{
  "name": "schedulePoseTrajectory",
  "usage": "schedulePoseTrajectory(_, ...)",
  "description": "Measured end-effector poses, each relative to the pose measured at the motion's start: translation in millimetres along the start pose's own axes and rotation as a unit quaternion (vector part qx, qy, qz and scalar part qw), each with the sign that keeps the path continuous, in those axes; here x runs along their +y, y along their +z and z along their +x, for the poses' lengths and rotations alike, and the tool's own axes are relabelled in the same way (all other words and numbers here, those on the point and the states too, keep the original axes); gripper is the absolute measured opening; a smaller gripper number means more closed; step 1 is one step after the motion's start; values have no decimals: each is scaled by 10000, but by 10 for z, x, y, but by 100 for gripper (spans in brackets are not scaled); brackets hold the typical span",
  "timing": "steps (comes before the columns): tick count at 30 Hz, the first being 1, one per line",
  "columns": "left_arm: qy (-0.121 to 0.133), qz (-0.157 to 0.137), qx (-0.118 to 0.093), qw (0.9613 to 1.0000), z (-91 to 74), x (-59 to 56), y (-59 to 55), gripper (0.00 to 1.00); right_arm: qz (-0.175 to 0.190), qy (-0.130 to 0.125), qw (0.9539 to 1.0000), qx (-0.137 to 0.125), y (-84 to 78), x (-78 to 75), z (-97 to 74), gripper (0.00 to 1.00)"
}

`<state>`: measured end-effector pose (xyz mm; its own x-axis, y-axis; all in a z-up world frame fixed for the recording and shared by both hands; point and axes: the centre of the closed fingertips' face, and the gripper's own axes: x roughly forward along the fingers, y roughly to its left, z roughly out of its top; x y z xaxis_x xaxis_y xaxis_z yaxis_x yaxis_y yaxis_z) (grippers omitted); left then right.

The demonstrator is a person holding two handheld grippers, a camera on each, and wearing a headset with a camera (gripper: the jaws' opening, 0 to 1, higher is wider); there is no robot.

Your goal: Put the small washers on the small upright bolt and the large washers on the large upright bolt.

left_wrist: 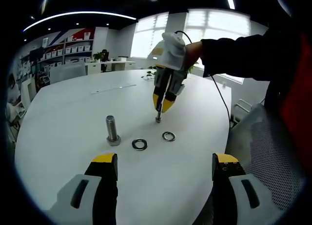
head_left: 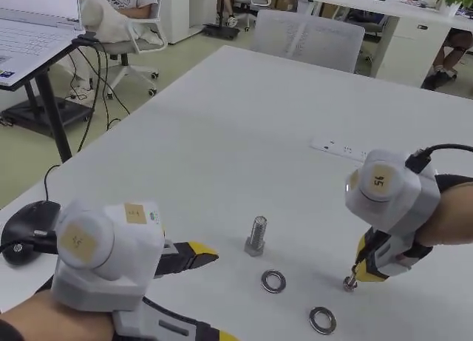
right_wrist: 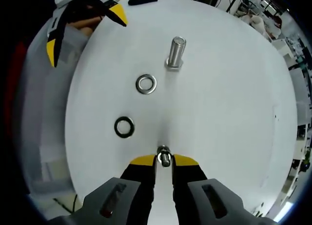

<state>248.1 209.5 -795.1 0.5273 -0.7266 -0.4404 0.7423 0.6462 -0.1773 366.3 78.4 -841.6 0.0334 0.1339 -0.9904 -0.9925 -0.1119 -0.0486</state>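
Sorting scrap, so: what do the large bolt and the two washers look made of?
Large bolt: probably steel, bright silvery finish, with glints along its threads. Washer nearest it: likely the same, shiny light grey. Farther washer: metal too, apparently darker and duller.

The white desk (head_left: 244, 126) lay bare across its middle and far side, except for a flat white power strip (head_left: 340, 148) toward the right edge. Near the front edge a large upright steel bolt (head_left: 256, 235) stood in the way. One flat steel washer (head_left: 273, 281) lay just beside it, a second steel washer (head_left: 322, 319) nearer the edge. The right gripper (head_left: 355, 273), clamped on a small upright bolt (head_left: 349, 283), blocked the right. The left gripper (head_left: 214, 293), jaws wide, blocked the front left.
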Motion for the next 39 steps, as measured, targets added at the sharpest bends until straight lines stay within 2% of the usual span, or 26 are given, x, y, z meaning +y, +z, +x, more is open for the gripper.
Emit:
schedulePoseTrajectory(9,2,-13,15,10000,-4,1,-11,79,70,52,10000,4,-29,11,147,14)
schedulePoseTrajectory(28,-4,-21,20,10000,3,-4,-27,79,111,19,9999,-66,-26,16,207,16)
schedulePoseTrajectory(39,-1,-18,23,10000,4,-11,-32,79,282,-34,9995,-154,-77,-3,188,27)
